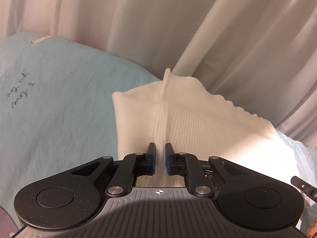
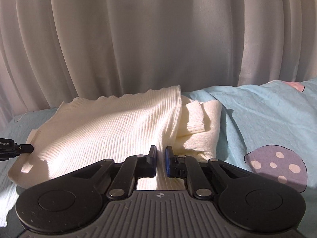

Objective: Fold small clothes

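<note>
Ribbed cream sweater [image 1: 190, 119] lies on the pale blue bedsheet [image 1: 59, 109] before white curtains [image 2: 158, 39]. Left gripper [image 1: 160, 154] pinches a raised fold of it. Right gripper [image 2: 160, 158] pinches another.

The other gripper [image 1: 305, 187] is cut off at the right edge. The writing [image 1: 18, 91] on the blue sheet [image 1: 59, 119] is too small to read.

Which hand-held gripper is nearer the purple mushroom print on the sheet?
Right. The right hand-held gripper, pinching the white sweater, sits just beside the mushroom print. The left hand-held gripper grips the sweater's far side.
</note>
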A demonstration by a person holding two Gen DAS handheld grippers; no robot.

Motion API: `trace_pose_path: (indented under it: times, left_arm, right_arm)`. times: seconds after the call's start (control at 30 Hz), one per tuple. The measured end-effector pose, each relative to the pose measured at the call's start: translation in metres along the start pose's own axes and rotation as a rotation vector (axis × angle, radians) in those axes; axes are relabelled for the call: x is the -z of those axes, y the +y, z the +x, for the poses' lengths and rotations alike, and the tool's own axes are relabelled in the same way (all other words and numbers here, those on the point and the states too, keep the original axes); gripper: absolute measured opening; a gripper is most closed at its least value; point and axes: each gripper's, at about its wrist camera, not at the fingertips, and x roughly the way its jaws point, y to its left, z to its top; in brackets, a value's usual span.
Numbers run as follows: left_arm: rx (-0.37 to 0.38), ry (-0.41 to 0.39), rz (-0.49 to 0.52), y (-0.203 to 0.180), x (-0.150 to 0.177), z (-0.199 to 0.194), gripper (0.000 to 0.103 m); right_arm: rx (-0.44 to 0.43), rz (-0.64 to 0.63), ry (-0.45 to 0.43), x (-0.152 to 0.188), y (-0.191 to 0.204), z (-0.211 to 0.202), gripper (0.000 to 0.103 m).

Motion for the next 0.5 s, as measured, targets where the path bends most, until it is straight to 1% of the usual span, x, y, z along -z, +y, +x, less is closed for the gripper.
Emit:
trace_pose_path:
  times: [0.03,0.07,0.1,0.13,0.17,0.2,0.27,0.3,0.33,0.37,0.4,0.43,0.47,0.5]
  left_arm:
    - [-0.005,-0.008,-0.009,0.002,0.0,-0.002,0.008]
    - [-0.027,-0.024,-0.002,0.002,0.0,-0.004,0.008]
    - [-0.057,-0.047,0.007,0.003,0.0,-0.007,0.008]
    - [-0.083,-0.063,0.008,0.005,0.001,-0.008,0.008]
    - [-0.096,-0.061,-0.001,0.008,0.001,-0.008,0.007]
    - [-0.097,-0.045,-0.012,0.011,0.001,-0.005,0.007]
    - [-0.078,-0.04,0.021,0.009,0.0,-0.007,0.009]
    - [-0.048,-0.031,0.043,0.006,-0.001,-0.008,0.013]
    - [-0.02,-0.032,0.047,0.005,-0.003,-0.011,0.021]
    - [-0.012,-0.046,0.038,0.006,-0.005,-0.013,0.029]
    - [-0.021,-0.072,0.02,0.008,-0.008,-0.017,0.051]
    - [-0.025,-0.095,0.003,0.011,-0.01,-0.018,0.058]
    - [-0.019,-0.105,-0.021,0.016,-0.012,-0.018,0.057]
    - [-0.003,-0.088,-0.044,0.02,-0.015,-0.015,0.057]
  right_arm:
    - [0.042,-0.02,0.001,0.0,0.001,0.001,0.007]
    - [0.095,-0.039,0.011,0.001,-0.001,0.004,0.007]
    - [0.115,-0.042,0.029,0.002,-0.004,0.008,0.007]
    - [0.115,-0.032,0.057,0.004,-0.008,0.013,0.007]
    - [0.109,-0.031,0.06,0.006,-0.01,0.014,0.008]
    - [0.102,-0.044,0.057,0.006,-0.009,0.013,0.008]
    - [0.055,-0.043,0.043,0.003,-0.008,0.008,0.01]
    - [0.04,-0.024,0.026,0.001,-0.009,0.004,0.013]
    - [0.038,-0.006,0.004,-0.001,-0.009,0.0,0.015]
    - [0.04,0.005,-0.016,-0.004,-0.008,-0.003,0.017]
    - [0.038,0.015,-0.033,-0.006,-0.008,-0.005,0.019]
    - [0.025,0.033,-0.048,-0.009,-0.007,-0.007,0.02]
    - [0.003,0.057,-0.056,-0.012,-0.005,-0.009,0.021]
    - [-0.016,0.074,-0.056,-0.013,-0.004,-0.009,0.023]
